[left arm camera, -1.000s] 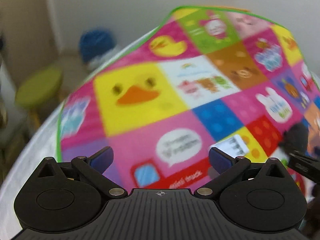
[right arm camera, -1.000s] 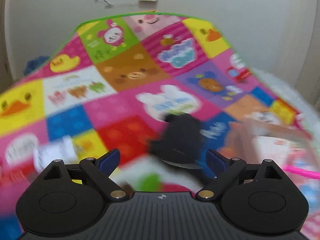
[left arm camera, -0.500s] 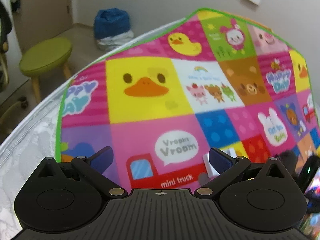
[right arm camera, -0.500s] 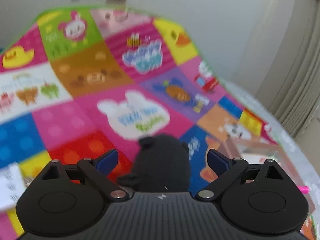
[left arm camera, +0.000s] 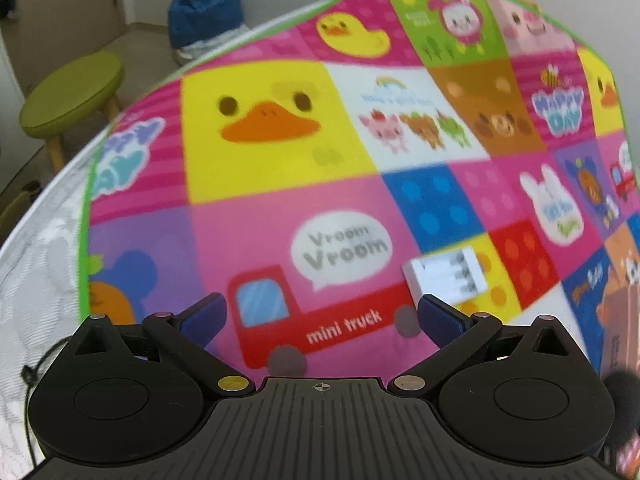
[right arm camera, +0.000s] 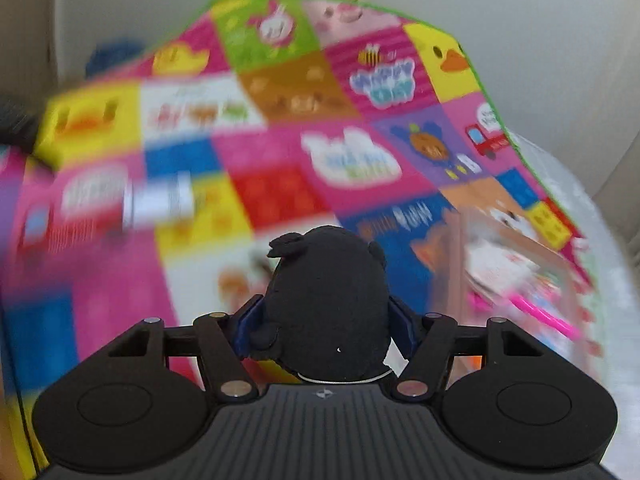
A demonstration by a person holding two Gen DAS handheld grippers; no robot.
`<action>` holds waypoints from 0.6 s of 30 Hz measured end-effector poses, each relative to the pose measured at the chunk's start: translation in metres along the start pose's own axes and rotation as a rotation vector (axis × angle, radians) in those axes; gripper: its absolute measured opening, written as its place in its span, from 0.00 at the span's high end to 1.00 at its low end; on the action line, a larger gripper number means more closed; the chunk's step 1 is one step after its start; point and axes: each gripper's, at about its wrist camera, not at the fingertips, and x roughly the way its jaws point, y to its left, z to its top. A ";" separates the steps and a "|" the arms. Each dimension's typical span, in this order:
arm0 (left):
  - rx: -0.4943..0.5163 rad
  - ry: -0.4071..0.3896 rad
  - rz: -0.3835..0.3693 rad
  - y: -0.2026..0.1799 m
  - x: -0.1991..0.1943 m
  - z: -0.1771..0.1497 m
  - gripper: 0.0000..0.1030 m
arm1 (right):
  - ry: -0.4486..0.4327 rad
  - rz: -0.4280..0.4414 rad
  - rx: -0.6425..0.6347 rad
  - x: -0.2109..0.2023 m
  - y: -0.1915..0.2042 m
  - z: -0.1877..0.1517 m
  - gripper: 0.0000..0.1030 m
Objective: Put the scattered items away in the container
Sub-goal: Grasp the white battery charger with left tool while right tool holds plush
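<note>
My right gripper (right arm camera: 324, 332) is shut on a black plush toy (right arm camera: 326, 300), held above the colourful play mat (right arm camera: 280, 200). A clear container (right arm camera: 516, 264) with a pink item inside sits on the mat to the toy's right. A small white box (left arm camera: 444, 276) lies on the mat just beyond my left gripper's right finger; it also shows blurred in the right wrist view (right arm camera: 158, 202). My left gripper (left arm camera: 320, 316) is open and empty, low over the mat's truck picture. The container's corner (left arm camera: 624, 312) shows at the left wrist view's right edge.
The play mat (left arm camera: 280, 152) covers a white patterned bed surface (left arm camera: 40, 248). A green stool (left arm camera: 72, 92) and a blue bag (left arm camera: 204, 12) stand on the floor beyond the left edge. A wall is close behind the mat's far end.
My right gripper has closed on the black plush toy and lifted it. My left gripper has moved closer to the white box, still open.
</note>
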 end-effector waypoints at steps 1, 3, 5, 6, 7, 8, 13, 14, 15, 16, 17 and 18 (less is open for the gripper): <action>0.014 0.012 -0.005 -0.004 0.003 -0.002 0.00 | 0.025 -0.031 -0.024 -0.005 0.003 -0.009 0.37; 0.045 0.026 -0.017 -0.013 0.006 -0.006 0.00 | 0.031 -0.119 -0.121 -0.007 0.014 -0.025 0.37; 0.087 0.021 -0.031 -0.021 0.004 -0.010 0.00 | 0.005 -0.202 -0.268 0.003 0.033 -0.036 0.37; 0.113 0.014 -0.038 -0.026 0.003 -0.013 0.00 | -0.004 -0.222 -0.328 0.010 0.043 -0.041 0.36; 0.136 0.010 -0.043 -0.029 0.001 -0.015 0.00 | -0.002 -0.204 -0.347 0.015 0.049 -0.043 0.34; 0.156 0.008 -0.049 -0.031 0.000 -0.017 0.00 | 0.021 -0.134 -0.323 0.020 0.054 -0.044 0.32; 0.152 0.029 -0.074 -0.030 -0.001 -0.021 0.00 | 0.037 0.034 -0.175 0.014 0.069 -0.032 0.09; 0.152 0.029 -0.070 -0.029 -0.001 -0.022 0.00 | 0.010 0.072 -0.164 0.007 0.071 -0.028 0.09; 0.159 0.028 -0.063 -0.029 0.000 -0.022 0.00 | -0.004 0.116 -0.145 0.002 0.073 -0.025 0.09; 0.172 0.028 -0.056 -0.030 0.001 -0.023 0.00 | -0.006 0.159 -0.127 -0.002 0.074 -0.021 0.09; 0.190 0.032 -0.052 -0.031 0.002 -0.025 0.00 | -0.004 0.195 -0.113 -0.005 0.075 -0.019 0.09; 0.208 0.040 -0.054 -0.033 0.003 -0.026 0.00 | -0.002 0.216 -0.106 -0.006 0.077 -0.018 0.09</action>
